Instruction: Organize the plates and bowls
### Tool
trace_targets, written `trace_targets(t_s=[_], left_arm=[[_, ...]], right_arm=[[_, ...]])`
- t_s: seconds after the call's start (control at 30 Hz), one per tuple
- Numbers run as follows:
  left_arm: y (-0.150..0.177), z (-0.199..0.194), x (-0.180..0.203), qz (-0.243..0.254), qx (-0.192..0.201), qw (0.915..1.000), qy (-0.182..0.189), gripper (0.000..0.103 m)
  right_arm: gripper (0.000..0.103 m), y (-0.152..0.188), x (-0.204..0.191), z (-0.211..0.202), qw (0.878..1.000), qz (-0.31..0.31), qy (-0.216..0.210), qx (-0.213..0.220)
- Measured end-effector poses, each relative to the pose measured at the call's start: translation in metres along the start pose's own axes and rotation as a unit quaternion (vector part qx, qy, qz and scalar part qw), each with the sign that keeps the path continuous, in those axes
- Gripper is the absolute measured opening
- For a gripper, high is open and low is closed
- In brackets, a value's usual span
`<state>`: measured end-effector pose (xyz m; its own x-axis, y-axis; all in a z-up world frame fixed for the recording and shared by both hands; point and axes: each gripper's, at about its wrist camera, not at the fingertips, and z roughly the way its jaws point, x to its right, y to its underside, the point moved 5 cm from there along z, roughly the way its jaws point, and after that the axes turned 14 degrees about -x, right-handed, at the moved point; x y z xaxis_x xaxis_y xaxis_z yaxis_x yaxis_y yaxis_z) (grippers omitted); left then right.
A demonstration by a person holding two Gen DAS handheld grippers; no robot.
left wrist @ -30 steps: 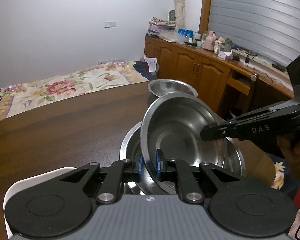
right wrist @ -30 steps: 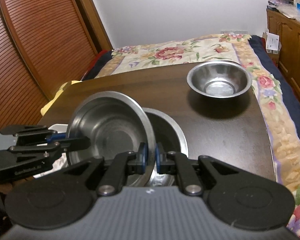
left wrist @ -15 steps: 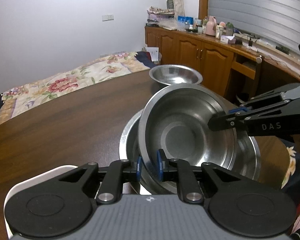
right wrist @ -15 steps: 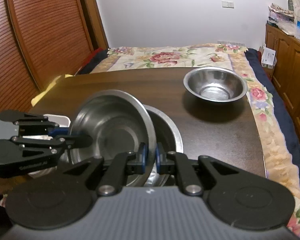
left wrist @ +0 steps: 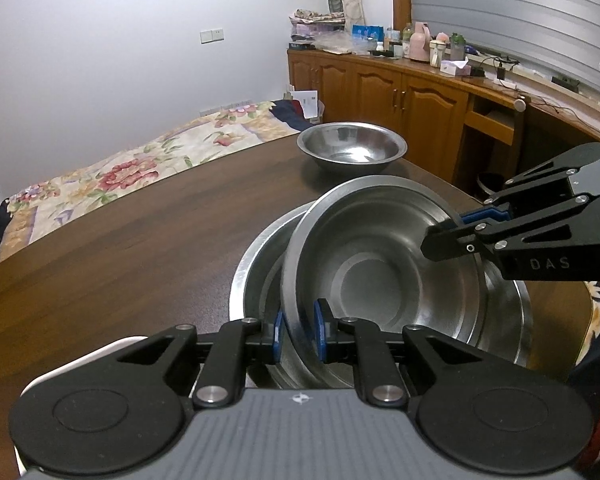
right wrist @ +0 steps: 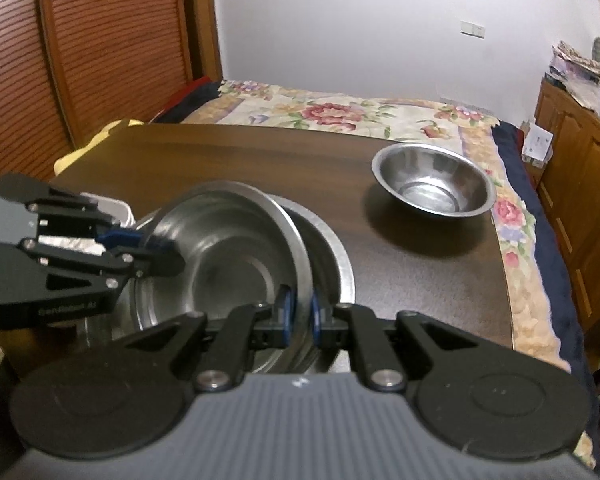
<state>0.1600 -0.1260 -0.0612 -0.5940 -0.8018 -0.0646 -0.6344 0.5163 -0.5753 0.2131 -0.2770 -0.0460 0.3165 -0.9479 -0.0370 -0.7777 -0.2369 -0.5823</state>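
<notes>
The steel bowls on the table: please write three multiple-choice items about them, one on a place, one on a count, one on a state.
1. Where is the small bowl?
A. alone, apart on the table
B. inside the stack
C. on the bed

2. How many steel bowls are visible?
A. two
B. three
C. five

3. How is the top bowl held?
A. by neither gripper
B. by the left gripper only
C. by both, left and right gripper

Answers:
1 A, it stands clear of the others on bare wood.
2 B, the small one, the held one and the big bowl under it.
3 C, each pair of jaws pinches the rim on opposite sides, and the bowl is tilted.
</notes>
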Motion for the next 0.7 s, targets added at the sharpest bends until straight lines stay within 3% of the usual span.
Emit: trace_targets(t_s=[0.37, 0.7], left_arm=[[-0.001, -0.002, -0.003, -0.015, 0.005, 0.9999, 0.007, 0.017], [-0.002, -0.002, -0.005, -0.019, 0.005, 0.9998, 0.01, 0.017]], right_arm=[[0.012, 0.003, 0.012, -0.001, 0.999, 0.033, -0.043, 0.006], [0.012, 0.005, 0.01, 0.0, 0.999, 0.029, -0.034, 0.011]])
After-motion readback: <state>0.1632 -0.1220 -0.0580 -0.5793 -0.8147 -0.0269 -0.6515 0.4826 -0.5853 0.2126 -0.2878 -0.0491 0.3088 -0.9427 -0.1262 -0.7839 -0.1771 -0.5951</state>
